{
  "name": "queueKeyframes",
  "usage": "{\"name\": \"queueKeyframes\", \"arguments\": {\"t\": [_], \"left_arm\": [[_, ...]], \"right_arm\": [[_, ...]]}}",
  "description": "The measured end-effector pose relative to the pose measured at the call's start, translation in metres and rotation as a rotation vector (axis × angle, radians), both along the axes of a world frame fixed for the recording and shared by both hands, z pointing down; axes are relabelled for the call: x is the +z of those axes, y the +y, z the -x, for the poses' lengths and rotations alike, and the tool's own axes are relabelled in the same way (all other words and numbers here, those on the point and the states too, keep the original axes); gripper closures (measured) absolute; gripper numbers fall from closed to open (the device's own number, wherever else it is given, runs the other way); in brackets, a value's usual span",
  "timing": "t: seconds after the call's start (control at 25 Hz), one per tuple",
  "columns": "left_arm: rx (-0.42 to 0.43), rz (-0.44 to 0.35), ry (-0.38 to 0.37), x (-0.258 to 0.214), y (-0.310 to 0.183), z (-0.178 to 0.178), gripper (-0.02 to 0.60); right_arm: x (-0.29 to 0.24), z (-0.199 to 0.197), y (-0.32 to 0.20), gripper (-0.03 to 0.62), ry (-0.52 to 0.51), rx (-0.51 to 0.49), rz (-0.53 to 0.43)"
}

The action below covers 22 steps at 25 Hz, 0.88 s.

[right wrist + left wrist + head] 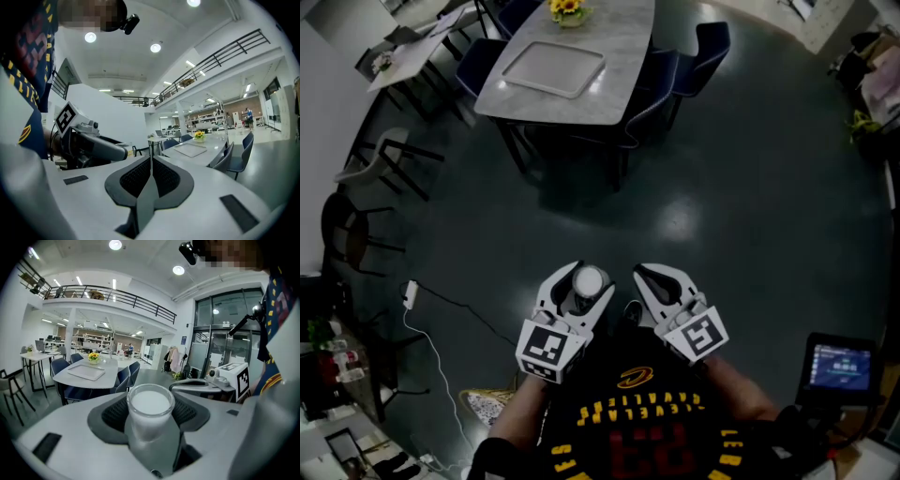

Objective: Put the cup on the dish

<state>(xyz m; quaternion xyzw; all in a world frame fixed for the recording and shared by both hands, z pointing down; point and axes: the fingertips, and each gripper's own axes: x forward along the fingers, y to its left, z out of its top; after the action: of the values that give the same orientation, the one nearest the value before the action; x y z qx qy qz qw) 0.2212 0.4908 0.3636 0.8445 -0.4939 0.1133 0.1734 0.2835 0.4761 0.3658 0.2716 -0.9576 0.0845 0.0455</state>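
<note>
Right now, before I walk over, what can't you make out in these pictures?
- Dish: none recognisable in any view; only a tray on the far table, too small for detail.
- Cup: lower part hidden between fingers of the left gripper, left gripper view.
- Screen: head view, print too small.

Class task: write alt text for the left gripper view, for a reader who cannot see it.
A white cup is gripped between the left gripper's jaws, close to the camera. Beyond stands a table with a tray and yellow flowers; the right gripper shows at right.
</note>
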Motion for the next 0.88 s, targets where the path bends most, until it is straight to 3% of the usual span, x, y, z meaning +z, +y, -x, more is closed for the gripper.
{"name": "queueKeyframes", "arguments": {"t": [0.16, 0.28, 0.88], "left_arm": [[0.020, 0.000, -0.055, -0.008, -0.013, 0.020, 0.311], [0.011, -0.006, -0.051, -0.015, -0.023, 0.041, 0.311], [0.039, -0.039, -0.056, -0.033, -0.064, 0.129, 0.311]], "right_arm": [[-0.011, 0.018, -0.003, 0.592, 0.026, -0.006, -0.081], [-0.016, 0.038, -0.008, 0.528, 0.034, -0.011, -0.106], [-0.013, 0.150, -0.024, 0.523, 0.133, -0.115, -0.163]]}}
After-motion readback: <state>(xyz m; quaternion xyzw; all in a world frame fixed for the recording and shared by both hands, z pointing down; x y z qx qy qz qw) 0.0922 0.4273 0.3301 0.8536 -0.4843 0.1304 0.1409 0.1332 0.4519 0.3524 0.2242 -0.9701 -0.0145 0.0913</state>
